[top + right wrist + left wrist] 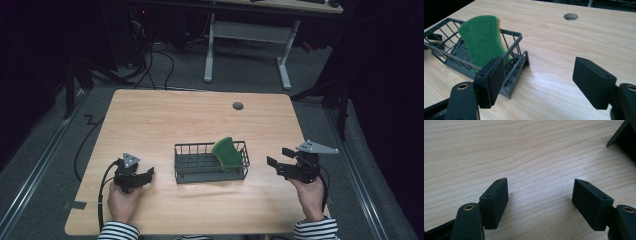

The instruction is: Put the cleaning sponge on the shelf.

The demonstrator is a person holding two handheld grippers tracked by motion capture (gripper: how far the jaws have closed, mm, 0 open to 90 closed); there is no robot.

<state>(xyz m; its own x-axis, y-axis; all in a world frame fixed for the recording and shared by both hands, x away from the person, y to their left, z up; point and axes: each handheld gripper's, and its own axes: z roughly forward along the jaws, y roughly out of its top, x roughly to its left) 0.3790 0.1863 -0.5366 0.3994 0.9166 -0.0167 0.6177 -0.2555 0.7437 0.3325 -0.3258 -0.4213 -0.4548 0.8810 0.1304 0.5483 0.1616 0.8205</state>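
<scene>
Fingers of both grippers, blocky black pads, gape empty near the wire basket (210, 162) holding a fuzzy green sponge (227, 151).

A light wooden table (165, 115) stands on grey carpet (240, 75) before a white-legged desk (250, 35) in darkness.

At the lower left of the high view, the left gripper (148, 173) sits low in its hand, jaws spread wide with nothing between. At lower right, the right gripper (279, 156) is held raised, jaws also apart and empty, pointing toward frame centre.
</scene>
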